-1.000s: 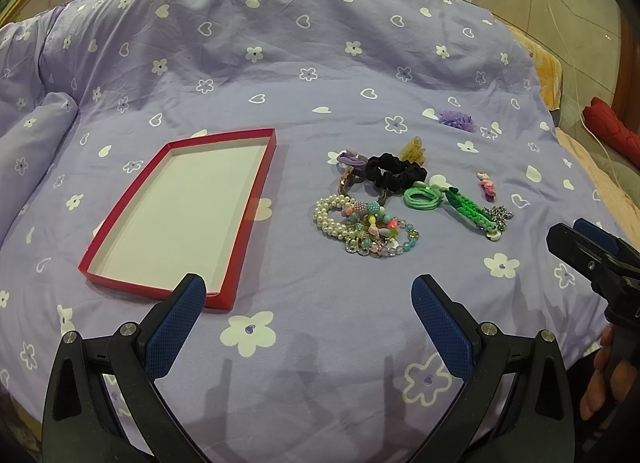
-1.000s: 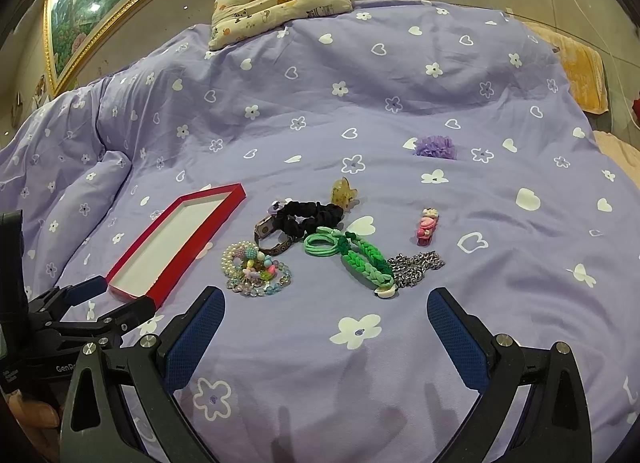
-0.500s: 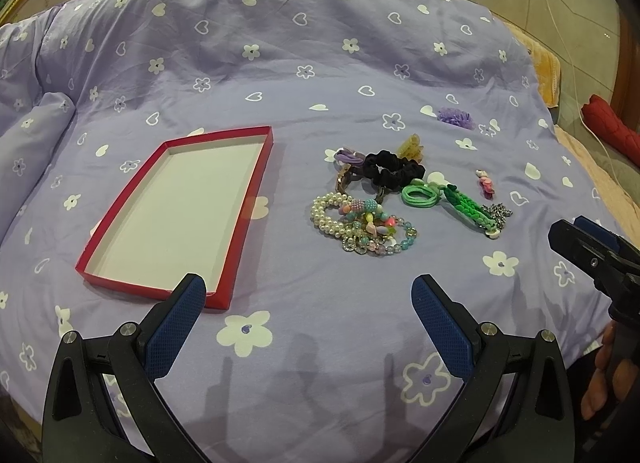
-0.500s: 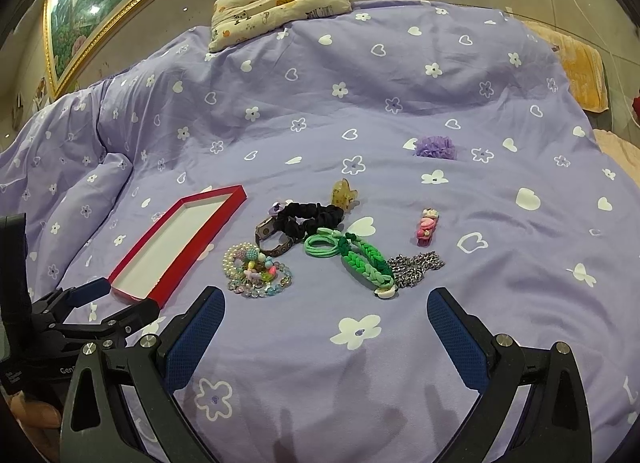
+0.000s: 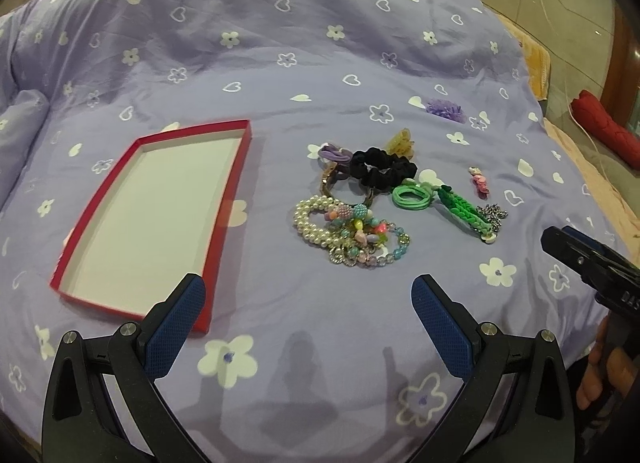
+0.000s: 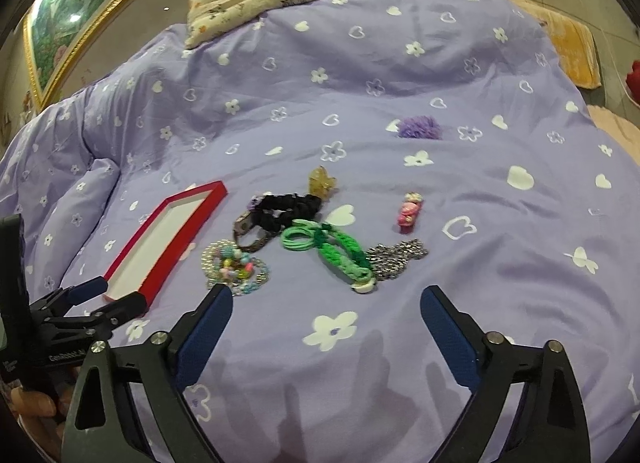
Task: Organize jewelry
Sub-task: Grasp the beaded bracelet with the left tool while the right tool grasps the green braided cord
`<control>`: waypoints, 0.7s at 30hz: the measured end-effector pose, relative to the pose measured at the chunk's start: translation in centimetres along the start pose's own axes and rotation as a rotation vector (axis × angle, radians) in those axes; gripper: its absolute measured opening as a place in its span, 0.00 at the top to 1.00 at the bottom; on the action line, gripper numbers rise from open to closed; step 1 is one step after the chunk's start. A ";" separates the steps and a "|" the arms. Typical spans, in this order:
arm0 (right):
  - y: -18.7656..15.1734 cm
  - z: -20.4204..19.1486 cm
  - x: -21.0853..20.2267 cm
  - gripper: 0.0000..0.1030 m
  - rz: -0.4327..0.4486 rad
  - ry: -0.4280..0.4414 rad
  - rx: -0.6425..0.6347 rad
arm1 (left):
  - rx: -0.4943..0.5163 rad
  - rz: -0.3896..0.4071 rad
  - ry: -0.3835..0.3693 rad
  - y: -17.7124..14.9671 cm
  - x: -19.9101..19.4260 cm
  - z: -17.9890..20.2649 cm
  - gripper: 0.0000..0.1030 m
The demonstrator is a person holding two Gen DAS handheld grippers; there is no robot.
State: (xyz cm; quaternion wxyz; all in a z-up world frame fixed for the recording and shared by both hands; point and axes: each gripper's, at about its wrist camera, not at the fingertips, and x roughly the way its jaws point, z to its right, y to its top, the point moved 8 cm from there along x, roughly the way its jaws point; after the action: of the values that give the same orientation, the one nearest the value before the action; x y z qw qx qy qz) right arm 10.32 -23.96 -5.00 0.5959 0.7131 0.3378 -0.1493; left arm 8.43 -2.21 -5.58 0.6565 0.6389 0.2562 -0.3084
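Purple bedspread [image 5: 320,63]: jewelry pile [image 5: 352,235] lies just right of the empty red tray [image 5: 224,199], awaiting sorting. Left gripper [image 5: 308,323] spread, empty; right gripper [image 6: 326,327] empty, jaws closing.

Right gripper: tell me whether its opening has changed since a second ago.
Yes. The right gripper is closing slightly: its fingers sit nearer the white flower print between them. Nothing is between them.

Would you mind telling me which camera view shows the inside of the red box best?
The left wrist view: the red box lies close and is seen from above, so its whole white floor shows, with nothing in it. In the right wrist view the red box sits off to the side, foreshortened, its near end behind the left gripper.
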 end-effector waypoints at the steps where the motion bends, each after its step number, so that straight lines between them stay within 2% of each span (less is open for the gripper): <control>1: 0.1 0.3 0.2 0.13 -0.006 -0.003 0.007 | 0.006 -0.005 -0.006 0.3 0.3 0.1 0.00; 9: 1.0 0.6 2.2 0.27 -0.041 0.027 0.000 | 0.063 -0.030 -0.057 2.5 3.2 1.0 0.06; 11: 1.4 0.5 3.0 0.37 -0.053 0.037 -0.011 | 0.085 -0.045 -0.072 3.1 4.2 1.1 0.11; 13: 1.9 0.5 3.9 0.42 -0.069 0.044 -0.019 | 0.097 -0.060 -0.082 3.5 5.0 1.1 0.14; 21: 2.8 -0.6 7.4 0.44 -0.135 0.073 -0.097 | 0.166 -0.135 -0.168 4.2 8.6 1.9 0.20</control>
State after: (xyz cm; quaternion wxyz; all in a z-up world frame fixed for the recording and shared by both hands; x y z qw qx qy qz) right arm 17.39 -21.30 -7.29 0.6058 0.6639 0.4134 -0.1464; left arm 17.21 -4.81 -8.87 0.5982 0.6442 0.2164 -0.4246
